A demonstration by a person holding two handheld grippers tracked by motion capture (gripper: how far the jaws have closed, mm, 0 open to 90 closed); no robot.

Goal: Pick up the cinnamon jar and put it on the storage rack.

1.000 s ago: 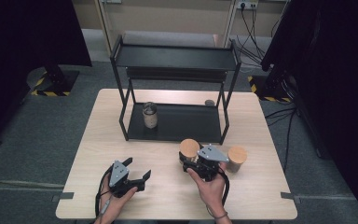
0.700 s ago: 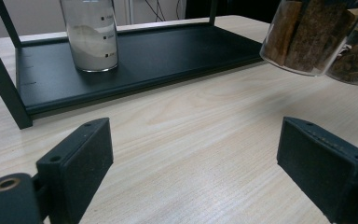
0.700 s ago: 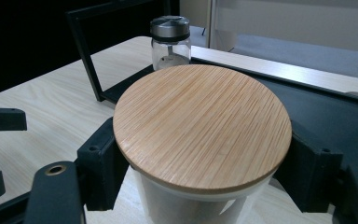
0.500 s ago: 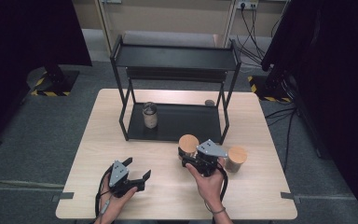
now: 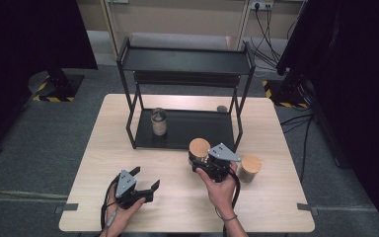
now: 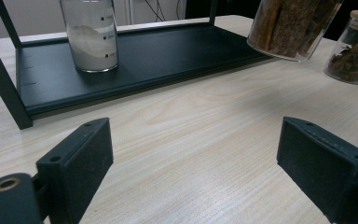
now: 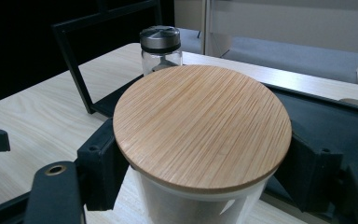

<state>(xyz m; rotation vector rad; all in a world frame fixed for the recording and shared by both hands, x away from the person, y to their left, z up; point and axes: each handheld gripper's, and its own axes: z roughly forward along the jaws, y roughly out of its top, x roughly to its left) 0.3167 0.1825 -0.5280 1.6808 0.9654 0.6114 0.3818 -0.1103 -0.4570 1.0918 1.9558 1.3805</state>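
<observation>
Your right gripper point(image 5: 203, 160) stays clamped on the wooden-lidded jar point(image 5: 199, 147), barely shifted toward the rack point(image 5: 185, 129); your left gripper point(image 5: 142, 178) unchanged, jaws wide, empty.

Inventory — three jars: two with wooden lids point(image 5: 199, 146) point(image 5: 250, 163), one with a metal lid point(image 5: 158, 121). One black shelf rack point(image 5: 186, 60). Two tools point(image 5: 140, 180) point(image 5: 203, 160).

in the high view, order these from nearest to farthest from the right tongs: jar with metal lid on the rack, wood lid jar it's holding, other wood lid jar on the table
1. Held wood-lid jar, clamped in the right tongs.
2. Second wood-lid jar, on the table just right of the tongs.
3. Metal-lid jar, on the rack's lower shelf, up and to the left.
</observation>
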